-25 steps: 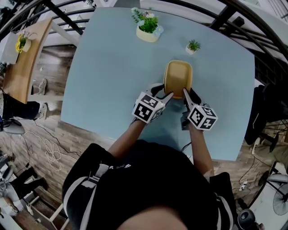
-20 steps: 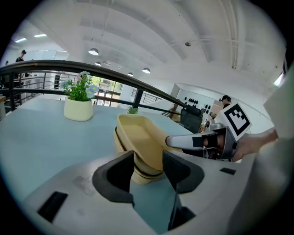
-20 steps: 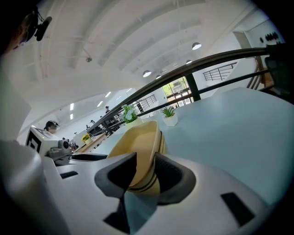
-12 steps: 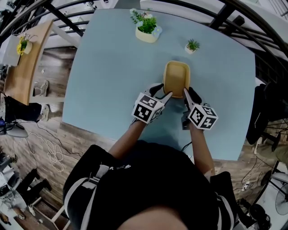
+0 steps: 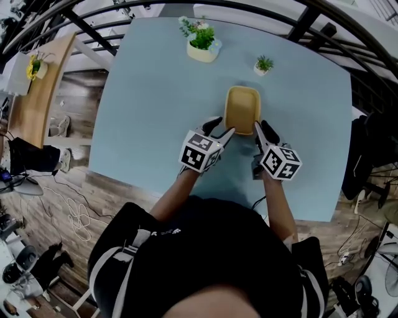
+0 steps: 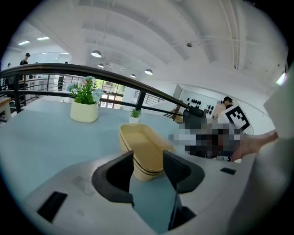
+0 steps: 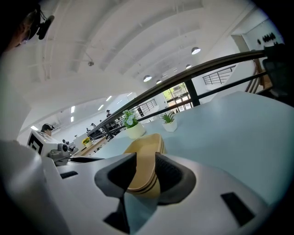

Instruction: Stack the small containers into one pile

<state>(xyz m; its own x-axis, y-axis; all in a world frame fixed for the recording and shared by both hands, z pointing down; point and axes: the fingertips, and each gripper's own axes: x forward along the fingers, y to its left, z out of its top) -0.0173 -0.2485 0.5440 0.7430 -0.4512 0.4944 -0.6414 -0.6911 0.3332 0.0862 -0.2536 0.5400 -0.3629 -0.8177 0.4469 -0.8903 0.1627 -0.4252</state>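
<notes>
A stack of yellow containers (image 5: pixel 242 110) rests nested in one pile on the light blue table (image 5: pixel 155 93). My left gripper (image 5: pixel 221 128) sits at the pile's near left corner. Its jaws have just been opening and now stand open. The left gripper view shows the stack (image 6: pixel 142 149) just beyond the left gripper (image 6: pixel 149 167), with neither pad pressing on it. My right gripper (image 5: pixel 264 130) is at the near right corner. In the right gripper view, the right gripper (image 7: pixel 145 161) has the stack's (image 7: pixel 148 149) side wall filling the gap between its pads.
A cream pot with a flowering plant (image 5: pixel 203 41) and a small white potted plant (image 5: pixel 263 64) stand at the table's far side. A dark railing (image 5: pixel 298 18) curves behind them. The table's near edge (image 5: pixel 186 186) lies just behind my hands. A wooden table (image 5: pixel 37 87) stands at left.
The left gripper's jaws have spread a little and its inner finger has come off the stack's corner. The right gripper and the stack have stayed where they were.
</notes>
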